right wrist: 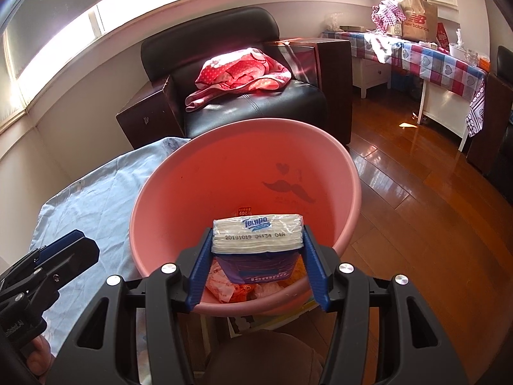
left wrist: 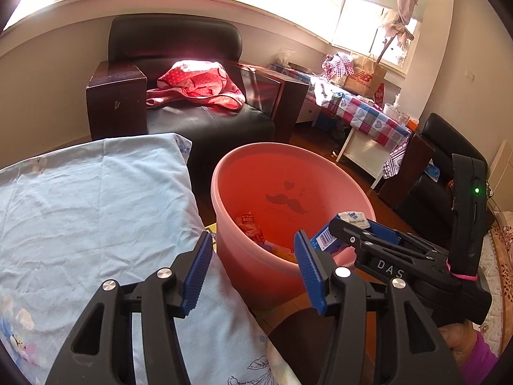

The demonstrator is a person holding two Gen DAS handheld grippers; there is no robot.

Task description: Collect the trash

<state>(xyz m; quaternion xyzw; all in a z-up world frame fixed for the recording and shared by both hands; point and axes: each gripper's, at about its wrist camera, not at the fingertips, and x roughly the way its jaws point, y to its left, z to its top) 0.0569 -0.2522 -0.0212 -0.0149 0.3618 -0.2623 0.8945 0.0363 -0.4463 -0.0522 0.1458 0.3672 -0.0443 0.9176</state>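
Over the pink plastic basin (right wrist: 160,199), a Tempo tissue pack (right wrist: 258,239) is held clamped between the blue pads of the right gripper (right wrist: 256,256). The pack is gripped by its two short sides, with the clear end and printed date code facing the camera and the purple end hanging toward the basin floor. In the left wrist view, the right gripper (left wrist: 333,234) is seen at 4 o'clock of the basin (left wrist: 253,276), above its near rim, with the pack (left wrist: 351,217) protruding from its tip.

Inside the basin, several crumpled wrappers (right wrist: 221,284) are observed on the floor, at 6 o'clock below the pack. A moustache print is noted on the far inner wall.

The left gripper (left wrist: 253,269) is found released, its jaws spread wide and nothing between them. It is positioned at 8 o'clock of the basin, over the edge of a pale blue floral cloth (left wrist: 80,211) that covers a surface beside the basin. In the right wrist view, the left gripper (right wrist: 64,250) appears at 8 o'clock.

Behind the basin, at 12 o'clock, a black leather armchair (right wrist: 266,106) is recorded with a red spotted garment (right wrist: 240,73) lying on its seat. At 2 o'clock, a worktop under a checked tablecloth (right wrist: 449,61) carries a New Balance paper bag (right wrist: 418,21).
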